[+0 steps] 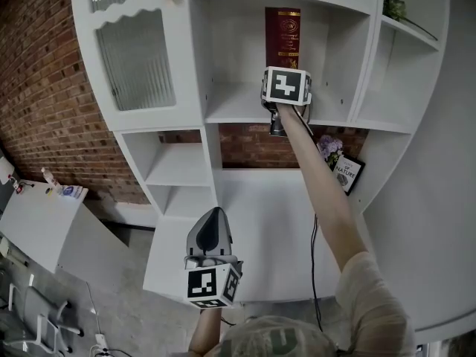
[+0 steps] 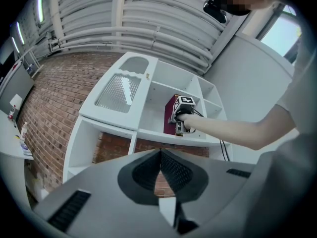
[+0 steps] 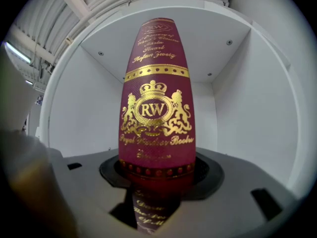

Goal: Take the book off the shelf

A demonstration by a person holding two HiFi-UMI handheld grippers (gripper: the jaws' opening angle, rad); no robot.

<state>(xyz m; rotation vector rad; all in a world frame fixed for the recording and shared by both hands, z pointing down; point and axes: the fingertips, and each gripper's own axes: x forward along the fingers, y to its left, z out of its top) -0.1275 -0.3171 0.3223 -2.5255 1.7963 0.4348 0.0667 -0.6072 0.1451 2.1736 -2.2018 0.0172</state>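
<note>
Burgundy cloth with gilt lettering marks the book (image 1: 282,36), which in the head view stands upright and alone in the upper middle compartment of the white shelf unit (image 1: 238,114). The right gripper (image 1: 285,85) reaches up at arm's length to its lower end, and the left gripper (image 1: 214,222) hangs low, well apart from it. A grip so low on a tall book is the main risk: as the book comes forward its weight may turn it in the pads, so that it tips or drops onto the shelves below. Around it are a ribbed glass door (image 1: 134,58), a brick wall (image 1: 44,88) behind the open bays, a framed picture (image 1: 348,173) with purple flowers (image 1: 329,149), and a small plant (image 1: 394,6) high on the right. The left gripper view shows its own jaws closed together on nothing, so it is not placed to catch a falling book; pipes (image 2: 148,24) run along the ceiling overhead. The right gripper view shows the spine filling the gap between the jaws, which appear clamped on it, though how firmly the pads bite is hard to judge. The compartment's bare white walls stand well clear on both sides.
</note>
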